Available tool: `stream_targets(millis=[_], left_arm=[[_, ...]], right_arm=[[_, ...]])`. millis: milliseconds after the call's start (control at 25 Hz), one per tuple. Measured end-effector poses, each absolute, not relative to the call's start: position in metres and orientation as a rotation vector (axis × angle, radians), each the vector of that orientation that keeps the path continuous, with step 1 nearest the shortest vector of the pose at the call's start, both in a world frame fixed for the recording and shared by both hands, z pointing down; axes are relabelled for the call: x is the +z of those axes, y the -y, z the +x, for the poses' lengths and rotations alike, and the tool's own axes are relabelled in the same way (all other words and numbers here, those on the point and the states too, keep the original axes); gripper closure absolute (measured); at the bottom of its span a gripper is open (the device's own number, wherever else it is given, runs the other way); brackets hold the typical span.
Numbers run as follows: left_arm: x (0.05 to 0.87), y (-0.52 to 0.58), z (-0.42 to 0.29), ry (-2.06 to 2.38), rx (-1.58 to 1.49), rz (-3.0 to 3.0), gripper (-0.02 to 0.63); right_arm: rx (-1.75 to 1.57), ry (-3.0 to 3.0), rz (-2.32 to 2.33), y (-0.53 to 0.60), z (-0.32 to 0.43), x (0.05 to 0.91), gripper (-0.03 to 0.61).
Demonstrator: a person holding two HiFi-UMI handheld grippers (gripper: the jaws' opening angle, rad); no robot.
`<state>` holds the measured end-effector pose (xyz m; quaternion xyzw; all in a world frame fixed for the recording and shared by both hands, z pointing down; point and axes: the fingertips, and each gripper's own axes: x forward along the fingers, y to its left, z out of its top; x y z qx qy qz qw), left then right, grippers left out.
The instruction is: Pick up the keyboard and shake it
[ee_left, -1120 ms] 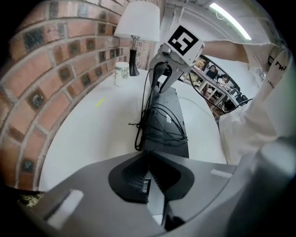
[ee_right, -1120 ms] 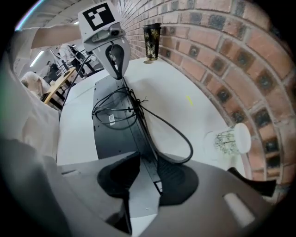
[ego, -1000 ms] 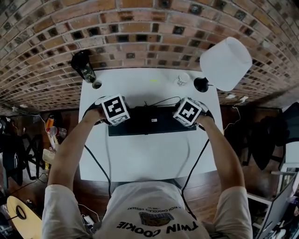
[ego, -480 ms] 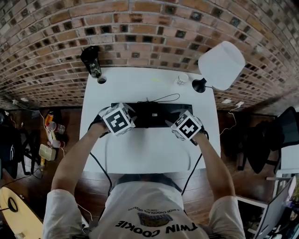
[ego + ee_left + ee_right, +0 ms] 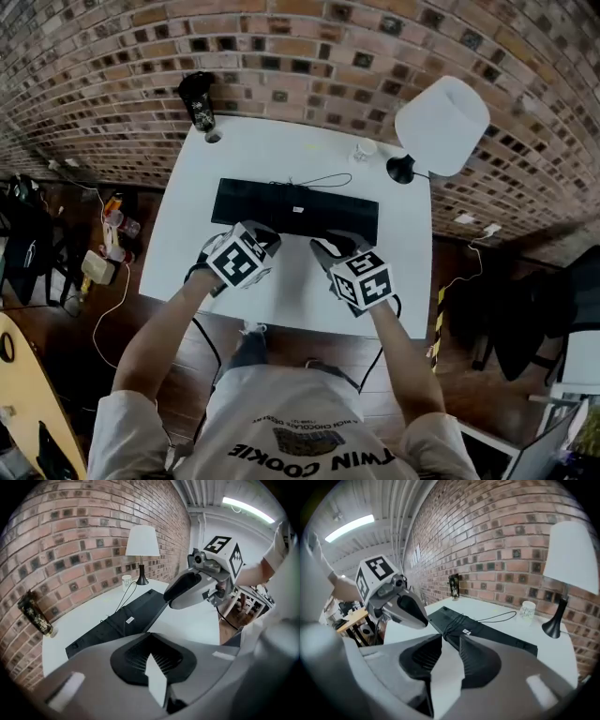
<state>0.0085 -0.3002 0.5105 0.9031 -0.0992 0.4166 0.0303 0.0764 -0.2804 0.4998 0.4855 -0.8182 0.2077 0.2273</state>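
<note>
The black keyboard (image 5: 295, 208) lies flat on the white desk (image 5: 281, 155), held by neither tool. Its black cable (image 5: 319, 180) loops across the desk just behind it.

The left tool (image 5: 265, 234) hangs over the keyboard's near left edge. Its jaws are pressed together with nothing between them, as the left gripper view shows (image 5: 150, 641). The right tool (image 5: 328, 249) hangs by the near right edge. Its jaws stand apart by a narrow gap with nothing in it (image 5: 449, 641), and the keyboard shows beyond them.

Behind the keyboard's right end stands a small white cup (image 5: 366, 150), and further right a lamp (image 5: 441, 122) with a white shade. Behind its left end, at the desk's far corner by the brick wall (image 5: 300, 56), is a dark bottle (image 5: 199, 98).
</note>
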Motion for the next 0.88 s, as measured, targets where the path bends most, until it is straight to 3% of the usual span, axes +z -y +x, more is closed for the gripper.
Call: stream_targets(millis=[360, 520, 880], left_arm=[[0.482, 0.201, 0.045, 0.764, 0.972, 2.717, 0.606], [0.467, 0.154, 0.048, 0.913, 0.857, 2.686, 0.606], [0.446, 0.083, 0.032, 1.141, 0.671, 2.597, 0.606]], right_arm=[[0.517, 2.485, 1.247, 0.183, 0.086, 0.479, 0.464], [0.501, 2.533, 1.213, 0.144, 0.085, 0.47, 0.523], [0.469, 2.604, 1.173, 0.086, 0.068, 0.443, 0.575]])
